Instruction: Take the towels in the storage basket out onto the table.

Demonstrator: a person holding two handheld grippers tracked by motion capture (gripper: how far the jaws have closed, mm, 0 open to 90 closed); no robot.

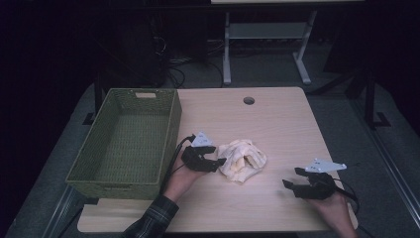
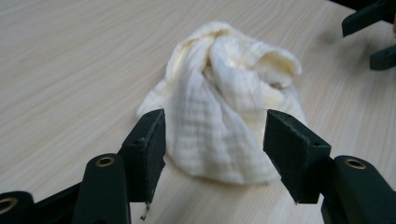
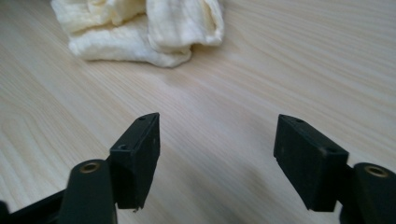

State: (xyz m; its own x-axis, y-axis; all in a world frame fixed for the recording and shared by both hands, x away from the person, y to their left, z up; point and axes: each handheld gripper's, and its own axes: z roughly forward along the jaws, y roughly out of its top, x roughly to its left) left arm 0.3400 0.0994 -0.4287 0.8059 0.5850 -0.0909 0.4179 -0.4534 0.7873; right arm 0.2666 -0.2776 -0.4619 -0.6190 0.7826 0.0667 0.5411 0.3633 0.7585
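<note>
- A crumpled cream cloth [image 1: 242,160] lies bunched in a loose heap near the middle of the pale wooden surface [image 1: 277,124], a little toward the person's side.
- The left gripper [image 1: 219,162] sits low at the cloth's left edge, held in the person's left hand [image 1: 179,179], whose plaid sleeve comes in from the bottom of the high view.
- In the left gripper view the cloth [image 2: 226,102] rises just ahead of the two black jaws. They stand apart, one on either side of the heap's near edge. I can't tell whether either pad touches the fabric, but they are not pressing it.
- The right gripper [image 1: 291,177] is well to the right of the cloth, near the front right corner of the surface, held in the person's right hand [image 1: 337,210]. Its grey three-cornered plate faces up and its jaws point left, toward the cloth.
- In the right gripper view the jaws stand apart over bare wood with nothing between them. The cloth [image 3: 140,28] lies farther off at the top left of that view, clear of the pads.
- The tips of the right gripper [image 2: 376,39] also show at the upper right corner of the left gripper view, beyond the cloth and apart from it.
- A green woven basket [image 1: 171,130] stands on the left part of the surface, its right wall close to the left hand. The cloth is outside it, to its right.
- A round hole [image 1: 248,100] is cut in the surface near the far edge, well beyond the cloth.
</note>
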